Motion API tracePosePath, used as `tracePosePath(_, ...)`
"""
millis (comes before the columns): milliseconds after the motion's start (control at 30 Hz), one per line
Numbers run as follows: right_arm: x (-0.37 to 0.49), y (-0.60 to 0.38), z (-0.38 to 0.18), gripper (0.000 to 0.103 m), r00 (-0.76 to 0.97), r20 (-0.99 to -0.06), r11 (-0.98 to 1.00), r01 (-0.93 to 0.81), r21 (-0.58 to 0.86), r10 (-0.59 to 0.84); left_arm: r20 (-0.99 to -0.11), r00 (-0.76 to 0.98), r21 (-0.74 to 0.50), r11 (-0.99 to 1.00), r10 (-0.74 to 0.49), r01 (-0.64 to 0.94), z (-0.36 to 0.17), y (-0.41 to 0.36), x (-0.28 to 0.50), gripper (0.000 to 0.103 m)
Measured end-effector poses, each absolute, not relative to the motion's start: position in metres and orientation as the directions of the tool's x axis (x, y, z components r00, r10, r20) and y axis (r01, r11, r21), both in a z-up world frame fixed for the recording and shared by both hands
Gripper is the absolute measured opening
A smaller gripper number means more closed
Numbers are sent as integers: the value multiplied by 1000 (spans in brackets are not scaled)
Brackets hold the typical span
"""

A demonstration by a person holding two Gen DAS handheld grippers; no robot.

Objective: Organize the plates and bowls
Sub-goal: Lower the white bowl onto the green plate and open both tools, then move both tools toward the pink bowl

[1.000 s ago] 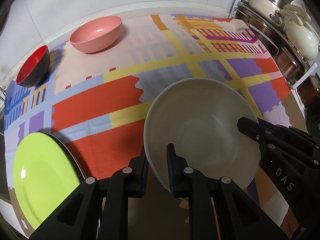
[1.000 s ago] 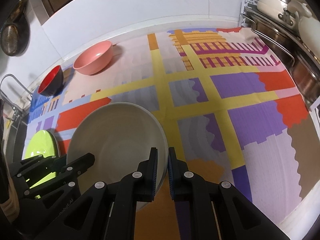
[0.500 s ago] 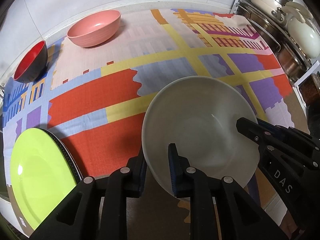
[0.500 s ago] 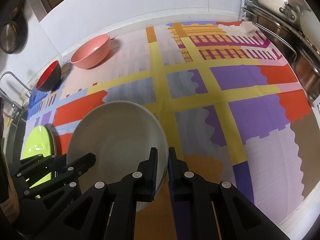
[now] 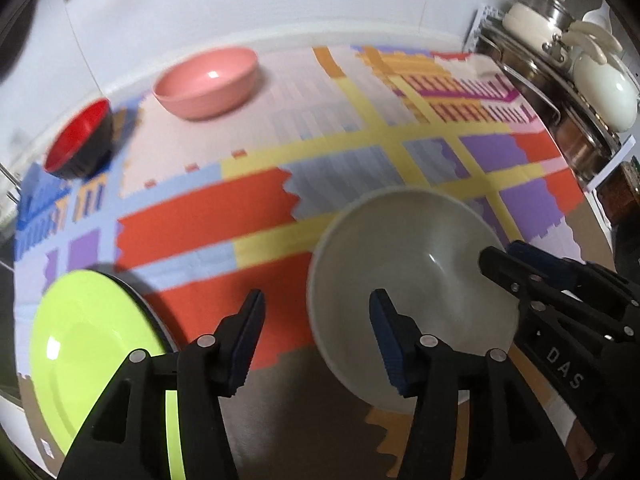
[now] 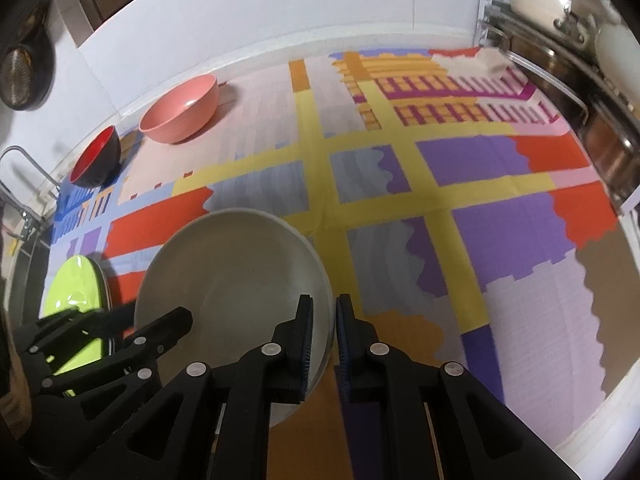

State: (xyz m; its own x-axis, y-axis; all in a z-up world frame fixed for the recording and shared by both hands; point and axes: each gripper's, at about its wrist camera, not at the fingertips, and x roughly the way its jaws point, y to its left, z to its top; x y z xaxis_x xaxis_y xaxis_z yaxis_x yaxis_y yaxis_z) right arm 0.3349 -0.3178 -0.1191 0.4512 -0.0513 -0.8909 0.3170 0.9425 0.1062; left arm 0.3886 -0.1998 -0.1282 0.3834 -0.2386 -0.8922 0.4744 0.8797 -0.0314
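Observation:
A wide grey bowl (image 5: 408, 264) (image 6: 232, 276) sits on the patterned cloth (image 5: 208, 216) near the front edge. My left gripper (image 5: 316, 332) straddles its left rim; its jaws are opening, and both pads stand well off the rim. My right gripper (image 6: 325, 320) has the bowl's right rim between its jaws. They are opening too, with a thin gap beside the rim. A lime-green plate (image 5: 92, 344) (image 6: 76, 292) lies to the left on a dark plate. A pink bowl (image 5: 208, 80) and a red-and-black bowl (image 5: 78, 144) stand at the back left.
A metal rack (image 5: 560, 92) with cream pots (image 5: 532, 20) and steel pans lines the right side. A white wall runs behind the cloth. A metal rail (image 6: 24, 168) stands at the far left. The cloth's front edge is close under both grippers.
My left gripper's jaws have spread wide and let go of the grey bowl's rim. The right jaws have parted slightly. The bowl stays where it was.

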Motion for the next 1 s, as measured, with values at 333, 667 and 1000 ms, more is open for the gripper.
tracePosePath(333, 336, -312, -89, 41, 528, -843, 945, 317, 86, -100, -829, 521, 65, 890, -204, 452, -96, -172, 398, 68)
tracePosePath(667, 360, -282, -71, 41, 580, -810, 962, 261, 81, -90, -783, 590, 94, 902, -194, 421, -74, -135, 421, 68)
tracePosePath(1000, 398, -256, -52, 41, 619, -784, 978, 189, 91, -46, -790, 577, 61, 909, -208, 412, -57, -113, 454, 70)
